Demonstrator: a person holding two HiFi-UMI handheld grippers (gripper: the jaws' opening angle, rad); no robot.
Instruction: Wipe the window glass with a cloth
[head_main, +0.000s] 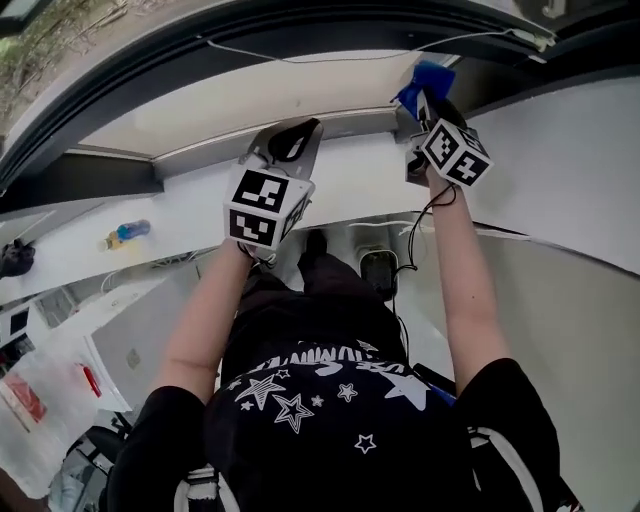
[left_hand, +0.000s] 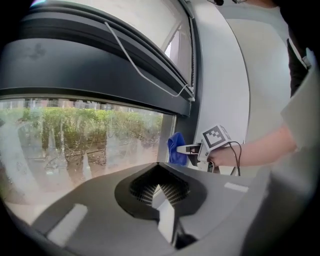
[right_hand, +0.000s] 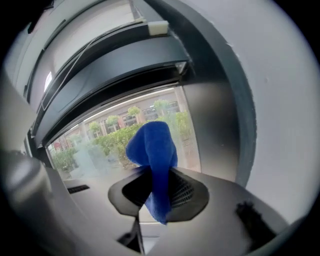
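Head view: both forearms are raised toward the window. The left hand-held gripper (head_main: 297, 135) is closed and carries nothing. The right hand-held gripper (head_main: 425, 100) is clamped on a bright blue soft cloth (head_main: 428, 80), held high beside the dark curved window frame (head_main: 150, 90); a thin black cable (head_main: 425, 215) hangs from it along the forearm.

Left gripper view: the ribbed jaws meet with nothing between them. Beyond lies the clear window glass (left_hand: 75, 145), with green hedges outside. The right hand-held gripper holds the cloth at the glass's lower right corner, just beside the upright frame; contact with the glass cannot be told.

Right gripper view: the jaws pinch the cloth's middle; its upper fold stands above them and its tail droops below. The glass ahead looks hazy.
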